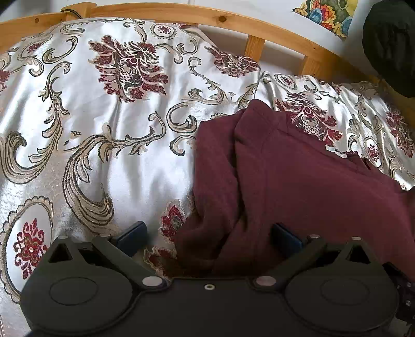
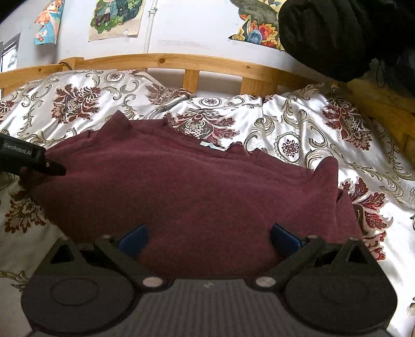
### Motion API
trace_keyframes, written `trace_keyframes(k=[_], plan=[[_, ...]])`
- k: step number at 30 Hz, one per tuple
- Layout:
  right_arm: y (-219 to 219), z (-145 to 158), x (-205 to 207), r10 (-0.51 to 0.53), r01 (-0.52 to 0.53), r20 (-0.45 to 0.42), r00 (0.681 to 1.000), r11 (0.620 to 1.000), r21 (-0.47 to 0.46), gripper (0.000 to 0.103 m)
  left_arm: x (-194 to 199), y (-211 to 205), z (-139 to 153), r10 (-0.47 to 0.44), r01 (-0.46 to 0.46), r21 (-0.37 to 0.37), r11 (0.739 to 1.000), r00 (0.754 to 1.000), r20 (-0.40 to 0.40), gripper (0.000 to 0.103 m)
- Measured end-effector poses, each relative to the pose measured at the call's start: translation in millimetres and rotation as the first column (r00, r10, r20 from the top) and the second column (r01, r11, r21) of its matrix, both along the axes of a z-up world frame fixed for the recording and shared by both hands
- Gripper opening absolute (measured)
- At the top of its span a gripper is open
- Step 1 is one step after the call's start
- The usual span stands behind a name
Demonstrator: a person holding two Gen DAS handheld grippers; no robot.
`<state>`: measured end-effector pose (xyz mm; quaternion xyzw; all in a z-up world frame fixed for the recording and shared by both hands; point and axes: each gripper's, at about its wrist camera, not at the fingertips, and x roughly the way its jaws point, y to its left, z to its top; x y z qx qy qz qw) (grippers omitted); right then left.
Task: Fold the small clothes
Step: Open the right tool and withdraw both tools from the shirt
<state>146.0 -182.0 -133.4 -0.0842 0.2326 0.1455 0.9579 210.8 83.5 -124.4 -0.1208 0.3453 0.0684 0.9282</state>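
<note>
A maroon sweater (image 2: 186, 186) lies folded on the bed's patterned silver bedspread (image 1: 103, 129). In the left wrist view the sweater (image 1: 298, 176) fills the right half, its left edge bunched in folds. My left gripper (image 1: 208, 237) is open, its blue-padded fingers wide apart over the sweater's near left corner. My right gripper (image 2: 208, 237) is open too, its fingers spread over the sweater's near edge, holding nothing. The left gripper's body also shows at the left edge of the right wrist view (image 2: 31, 160), above the sweater's left side.
A wooden bed rail (image 2: 194, 62) runs along the far side against a white wall with posters (image 2: 114, 18). A black garment (image 2: 337, 33) hangs at the upper right. The bedspread (image 2: 337, 134) extends on both sides of the sweater.
</note>
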Motion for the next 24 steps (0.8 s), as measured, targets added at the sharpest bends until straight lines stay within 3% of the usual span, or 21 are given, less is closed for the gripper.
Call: trace_keyframes(k=[10, 18, 21, 23, 24], plan=[[-0.4, 0.4, 0.1, 0.001, -0.001, -0.001, 1.000, 1.000, 0.000, 0.102, 6.7, 0.4, 2.4, 0.010, -0.010, 0.007, 1.000, 0.999, -0.032, 0.102], [-0.7, 0.4, 0.2, 0.002, -0.002, -0.002, 1.000, 1.000, 0.001, 0.102, 20.4, -0.7, 12.3, 0.002, -0.001, 0.013, 1.000, 0.993, -0.120, 0.102], [-1.0, 0.3, 0.3, 0.002, -0.002, -0.003, 1.000, 1.000, 0.001, 0.102, 18.8, -3.3, 16.3, -0.016, 0.017, 0.009, 1.000, 0.994, -0.110, 0.090], [-1.1, 0.5, 0.4, 0.002, -0.002, -0.003, 1.000, 1.000, 0.001, 0.102, 16.9, -8.3, 21.0, -0.040, 0.042, 0.015, 0.999, 0.994, -0.099, 0.075], [-1.3, 0.4, 0.4, 0.002, -0.002, -0.003, 1.000, 1.000, 0.001, 0.102, 16.3, -10.7, 23.2, -0.050, 0.052, 0.022, 0.998, 0.994, -0.094, 0.072]])
